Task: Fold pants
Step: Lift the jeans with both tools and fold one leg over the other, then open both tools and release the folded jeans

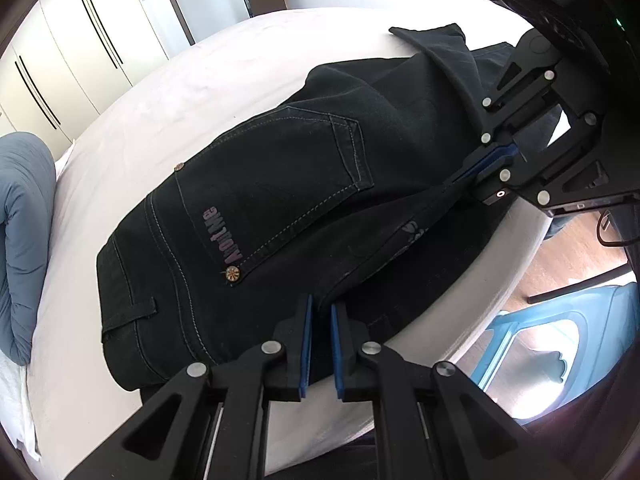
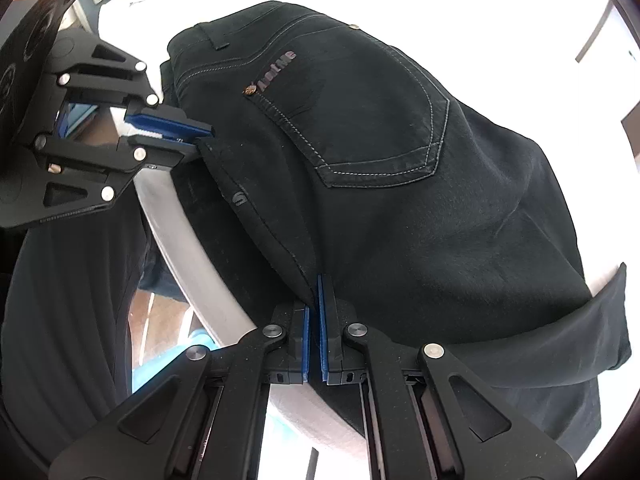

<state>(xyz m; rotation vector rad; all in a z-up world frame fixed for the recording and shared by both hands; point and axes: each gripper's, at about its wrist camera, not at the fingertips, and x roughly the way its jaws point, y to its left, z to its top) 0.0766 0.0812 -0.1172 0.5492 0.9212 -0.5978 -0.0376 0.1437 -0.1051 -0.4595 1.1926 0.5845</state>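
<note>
Black jeans (image 1: pixel 280 184) lie folded on a white bed (image 1: pixel 168 92), back pocket up with pale lettering. They also fill the right wrist view (image 2: pixel 400 184). My left gripper (image 1: pixel 320 308) is shut on the near edge of the pants by the waistband; it shows in the right wrist view (image 2: pixel 204 136) at the left. My right gripper (image 2: pixel 314 284) is shut on the same near edge, further along toward the legs; it shows in the left wrist view (image 1: pixel 460 184) at the right. A folded leg end (image 2: pixel 600 320) lies at the right.
A grey-blue pillow or duvet (image 1: pixel 20 220) lies at the bed's left. White wardrobe doors (image 1: pixel 80 40) stand behind the bed. A blue plastic stool (image 1: pixel 552 332) stands on the wooden floor beside the bed edge. The person's dark clothing (image 2: pixel 60 280) is at the left.
</note>
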